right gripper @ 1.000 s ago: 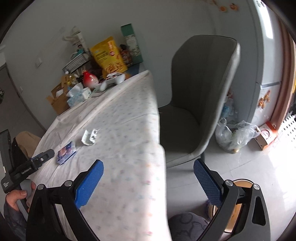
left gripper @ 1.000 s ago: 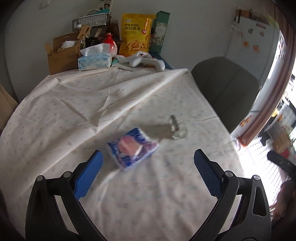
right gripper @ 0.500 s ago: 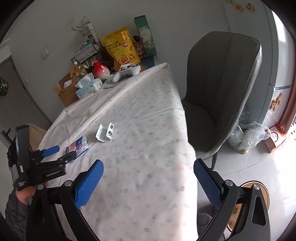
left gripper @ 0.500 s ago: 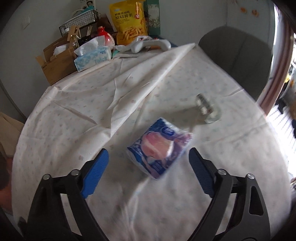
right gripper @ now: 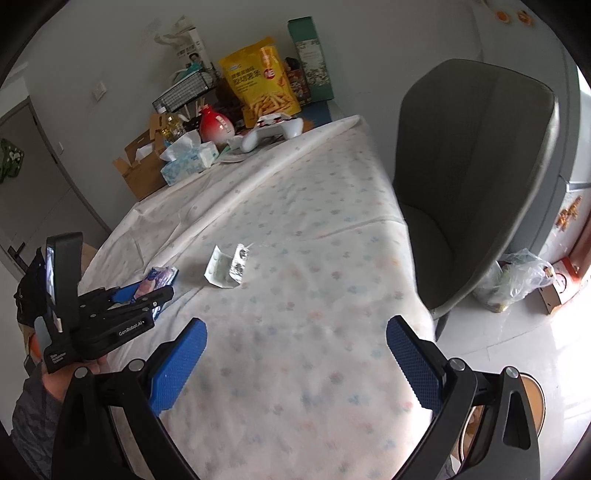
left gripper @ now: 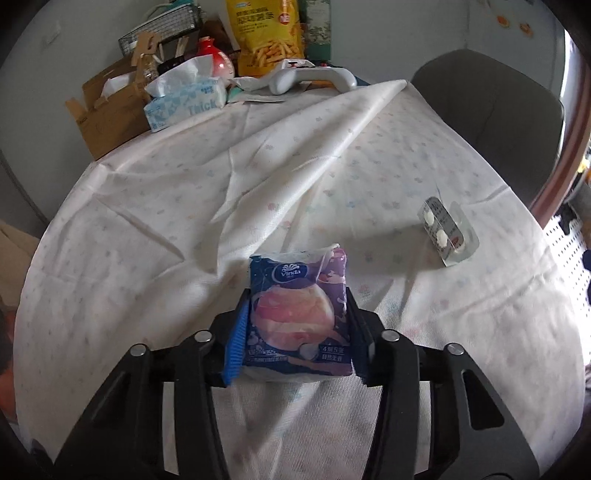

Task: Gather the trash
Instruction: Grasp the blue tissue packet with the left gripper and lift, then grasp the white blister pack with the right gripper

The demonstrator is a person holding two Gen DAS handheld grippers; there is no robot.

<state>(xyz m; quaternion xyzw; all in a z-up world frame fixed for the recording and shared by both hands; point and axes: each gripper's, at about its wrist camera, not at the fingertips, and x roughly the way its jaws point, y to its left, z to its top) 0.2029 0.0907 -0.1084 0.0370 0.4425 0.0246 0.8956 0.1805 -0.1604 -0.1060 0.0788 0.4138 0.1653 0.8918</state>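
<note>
A blue and purple tissue pack (left gripper: 299, 317) lies on the white tablecloth (left gripper: 184, 229), between the blue pads of my left gripper (left gripper: 297, 293). The jaws are closing, and both pads touch the pack's sides. From the right wrist view the same left gripper (right gripper: 147, 291) is low at the left, with the tissue pack (right gripper: 162, 275) sticking out ahead of it. A silver pill blister (left gripper: 445, 232) lies to the right of the pack, apart from it. My right gripper (right gripper: 295, 350) hangs open and empty over the table's near edge, short of the pill blister (right gripper: 236, 266).
At the table's far end stand a cardboard box (left gripper: 107, 107), a tissue box (left gripper: 184, 96), a yellow snack bag (left gripper: 269, 33) and a white game controller (left gripper: 310, 77). A grey chair (right gripper: 472, 166) stands to the right, with a plastic bag (right gripper: 517, 277) on the floor beyond.
My left gripper came forward and down to the tissue pack and its jaws drew in around it. My right gripper moved further over the table.
</note>
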